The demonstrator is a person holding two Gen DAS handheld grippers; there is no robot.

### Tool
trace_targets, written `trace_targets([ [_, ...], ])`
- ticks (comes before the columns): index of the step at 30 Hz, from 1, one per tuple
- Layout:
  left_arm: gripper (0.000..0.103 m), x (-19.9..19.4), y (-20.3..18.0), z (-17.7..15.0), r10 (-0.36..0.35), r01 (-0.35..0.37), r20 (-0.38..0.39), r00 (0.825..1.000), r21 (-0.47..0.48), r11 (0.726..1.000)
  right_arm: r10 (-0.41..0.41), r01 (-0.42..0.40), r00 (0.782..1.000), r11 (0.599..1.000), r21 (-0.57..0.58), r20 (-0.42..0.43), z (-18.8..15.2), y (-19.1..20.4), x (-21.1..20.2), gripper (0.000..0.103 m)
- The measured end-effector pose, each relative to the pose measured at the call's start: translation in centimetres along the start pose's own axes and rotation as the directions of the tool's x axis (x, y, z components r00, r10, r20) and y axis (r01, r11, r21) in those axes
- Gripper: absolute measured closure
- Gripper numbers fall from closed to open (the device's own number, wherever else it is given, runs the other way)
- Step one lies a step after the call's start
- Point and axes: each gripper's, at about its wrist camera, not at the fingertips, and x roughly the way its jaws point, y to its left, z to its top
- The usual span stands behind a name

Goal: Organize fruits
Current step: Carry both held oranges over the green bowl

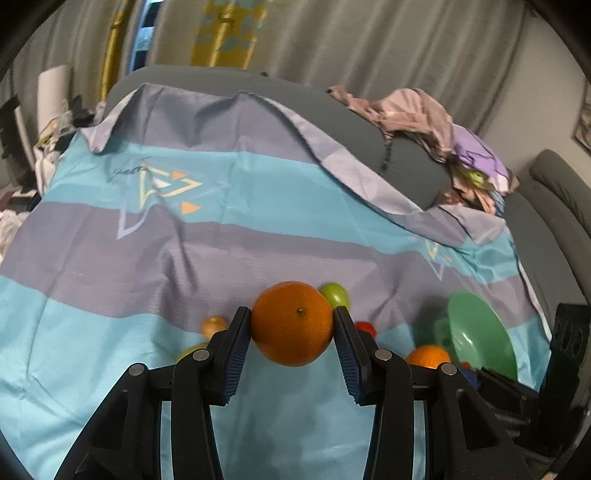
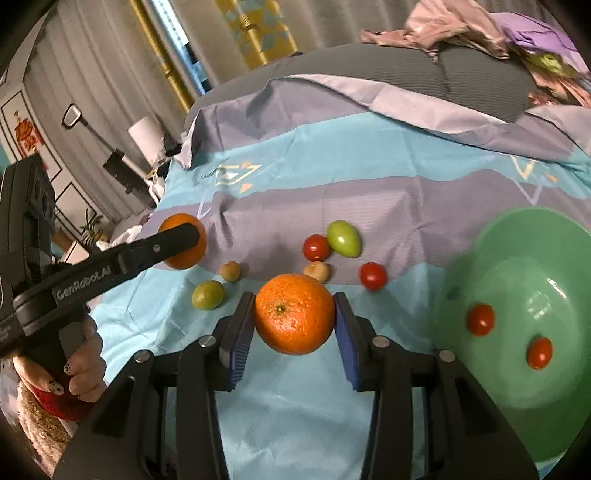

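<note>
Both sets of jaws are clamped on fruit: left gripper (image 1: 291, 323) pinches an orange (image 1: 291, 323) btwn its blue pads, lifted off the striped bedsheet (image 1: 110, 332); right gripper (image 2: 294, 314) does the same w/ a second orange (image 2: 294, 314), stem end facing the cam. Just right of the right gripper sits a green bowl (image 2: 491, 376), tilted in this view, w/ two red tomatoes (image 2: 480, 319) inside. On the sheet beyond the held orange, right-wrist view: a small green fruit (image 2: 208, 294), two tan round fruits (image 2: 231, 271), apart from each other, one touching or nearly touching a red tomato (image 2: 316, 247), another red tomato (image 2: 373, 276) nearer the bowl, and a bigger green tomato (image 2: 344, 238) beside the upper red one. Left side of that view shows the other gripper w/ its orange, held by a hand (image 2: 83, 363) w/ dotted nails. Farther back: grey mattress (image 2: 406, 70), a heap of pinkish clothes (image 2: 443, 26), grey curtains (image 1: 369, 40).
</note>
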Motion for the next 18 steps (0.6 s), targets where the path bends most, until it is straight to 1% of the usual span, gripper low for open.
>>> trace_targets([
  [3, 0.058, -0.3, -1.2, -0.3, -0.013, 0.013, 0.001, 1.0, 0.039, 0.999, -0.033, 0.032, 0.999, 0.999, 0.026, 0.033, 0.0, -0.9, -1.3, 0.061],
  [6, 0.058, -0.7, -2.4, -0.6, -0.025, 0.024, 0.013, 1.0, 0.075, 0.997, -0.03, 0.027, 0.998, 0.998, 0.058, 0.049, -0.2, -2.0, -2.3, 0.061],
  [9, 0.058, -1.1, -3.6, -0.9, -0.052, 0.05, 0.014, 0.999, 0.113, 0.992, -0.055, 0.05, 0.996, 0.996, 0.072, 0.074, -0.1, -2.9, -3.2, 0.061],
  [18, 0.058, -1.1, -7.6, -2.0, -0.093, 0.089, 0.011, 0.996, 0.205, 0.975, -0.074, 0.059, 0.99, 0.991, 0.123, 0.121, 0.1, -5.0, -5.6, 0.06],
])
